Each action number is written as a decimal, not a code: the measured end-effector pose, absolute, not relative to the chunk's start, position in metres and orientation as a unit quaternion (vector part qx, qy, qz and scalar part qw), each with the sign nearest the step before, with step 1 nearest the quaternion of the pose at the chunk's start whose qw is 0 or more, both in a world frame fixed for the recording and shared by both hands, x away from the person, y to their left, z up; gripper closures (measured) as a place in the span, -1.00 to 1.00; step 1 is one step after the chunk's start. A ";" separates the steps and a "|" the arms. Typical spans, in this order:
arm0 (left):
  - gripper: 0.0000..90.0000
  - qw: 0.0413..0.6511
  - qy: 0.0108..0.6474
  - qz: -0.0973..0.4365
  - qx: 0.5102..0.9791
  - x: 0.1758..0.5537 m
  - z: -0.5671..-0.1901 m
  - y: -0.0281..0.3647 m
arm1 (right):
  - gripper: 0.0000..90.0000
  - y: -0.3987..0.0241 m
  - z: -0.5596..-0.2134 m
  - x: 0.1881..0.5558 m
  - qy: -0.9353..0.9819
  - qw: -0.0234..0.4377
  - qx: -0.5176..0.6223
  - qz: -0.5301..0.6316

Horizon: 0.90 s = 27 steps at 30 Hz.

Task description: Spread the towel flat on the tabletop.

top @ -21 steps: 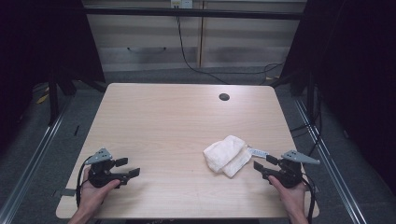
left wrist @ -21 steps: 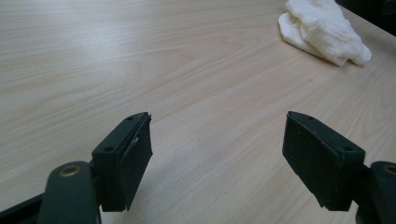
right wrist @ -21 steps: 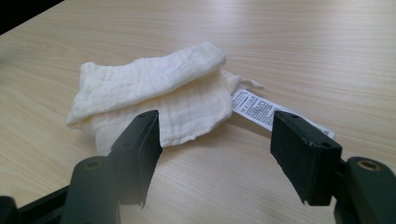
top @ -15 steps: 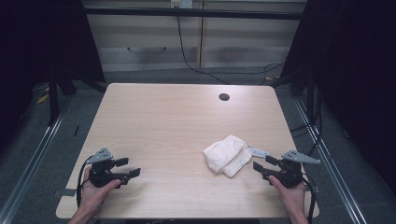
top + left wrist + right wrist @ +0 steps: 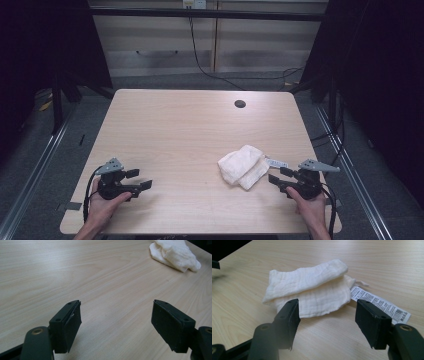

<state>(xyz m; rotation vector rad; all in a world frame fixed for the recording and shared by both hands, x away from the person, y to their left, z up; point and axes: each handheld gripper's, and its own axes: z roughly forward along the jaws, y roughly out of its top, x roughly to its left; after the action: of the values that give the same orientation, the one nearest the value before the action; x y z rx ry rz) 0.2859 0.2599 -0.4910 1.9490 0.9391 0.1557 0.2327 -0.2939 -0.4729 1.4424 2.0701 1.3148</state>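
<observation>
Pale wooden bench (image 5: 165, 130), dark curtains around. Folded white cloth (image 5: 243, 166) on the near right part, printed label (image 5: 276, 163) sticking out beside it. Right tongs (image 5: 282, 177) just short of the cloth, gaping wide, empty. Left tongs (image 5: 136, 179) well apart, likewise wide, empty. Risk: pinching just the top fold or label, so the cloth unfolds or drags.
</observation>
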 end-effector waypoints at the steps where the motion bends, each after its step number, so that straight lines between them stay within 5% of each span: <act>1: -0.47 0.467 0.383 0.063 0.794 0.286 -0.491 0.260 | -0.18 -0.294 -0.473 0.233 0.720 0.148 0.501 0.457; 27: -0.46 0.468 0.372 0.066 0.799 0.283 -0.488 0.258 | -0.13 -0.253 -0.445 0.273 0.769 0.111 0.436 0.455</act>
<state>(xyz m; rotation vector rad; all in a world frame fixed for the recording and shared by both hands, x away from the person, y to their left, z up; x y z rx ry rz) 0.2829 0.2575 -0.4876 1.9596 0.9131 0.1614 0.2726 -0.2530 -0.4450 1.2801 2.2571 1.3362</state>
